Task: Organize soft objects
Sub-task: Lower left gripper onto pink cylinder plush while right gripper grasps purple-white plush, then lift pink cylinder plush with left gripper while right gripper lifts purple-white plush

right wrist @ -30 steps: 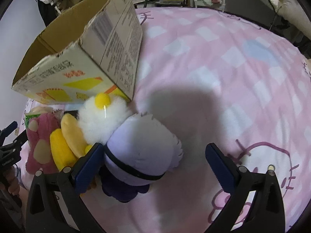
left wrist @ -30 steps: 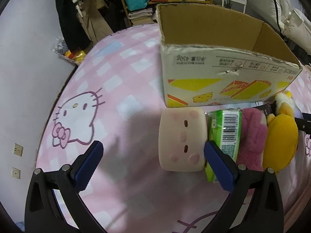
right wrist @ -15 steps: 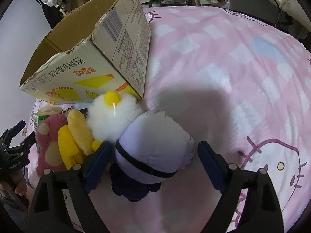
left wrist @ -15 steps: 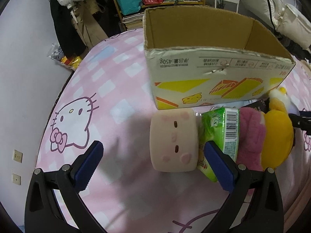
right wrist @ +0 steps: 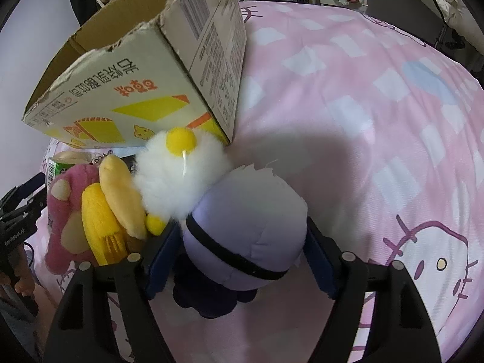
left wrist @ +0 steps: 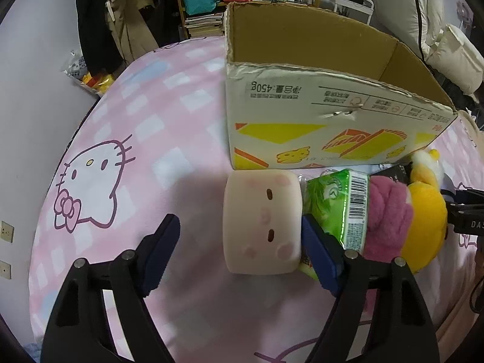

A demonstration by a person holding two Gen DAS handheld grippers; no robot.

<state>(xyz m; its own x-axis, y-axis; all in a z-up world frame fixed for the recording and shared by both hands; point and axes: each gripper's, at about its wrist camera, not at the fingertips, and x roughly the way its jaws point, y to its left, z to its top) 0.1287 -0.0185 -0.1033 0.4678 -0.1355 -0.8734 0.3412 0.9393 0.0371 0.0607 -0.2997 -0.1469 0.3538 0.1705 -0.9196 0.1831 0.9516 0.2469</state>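
A pale pink cube plush (left wrist: 261, 222) with a small face lies on the bed in front of the cardboard box (left wrist: 317, 115). My left gripper (left wrist: 240, 254) is closing around it. Its right pad is wedged between the cube and a green packet (left wrist: 335, 199), while its left pad still stands clear of the cube. Beside the packet lie a pink plush (left wrist: 387, 220) and a yellow plush (left wrist: 426, 224). In the right wrist view my right gripper (right wrist: 239, 260) is closing on a lavender plush (right wrist: 248, 227) with a black band. Both pads meet its sides.
The open box (right wrist: 136, 90) stands right behind the row of toys. A white fluffy toy (right wrist: 178, 175) with a yellow ball leans on the lavender plush. The pink check bedspread (right wrist: 378, 121) spreads to the right. Shelves and clothes crowd the room behind.
Both pairs of jaws have narrowed. The left one's right pad slid in beside the cube. The right one's pads came in from wide apart to the lavender plush's sides.
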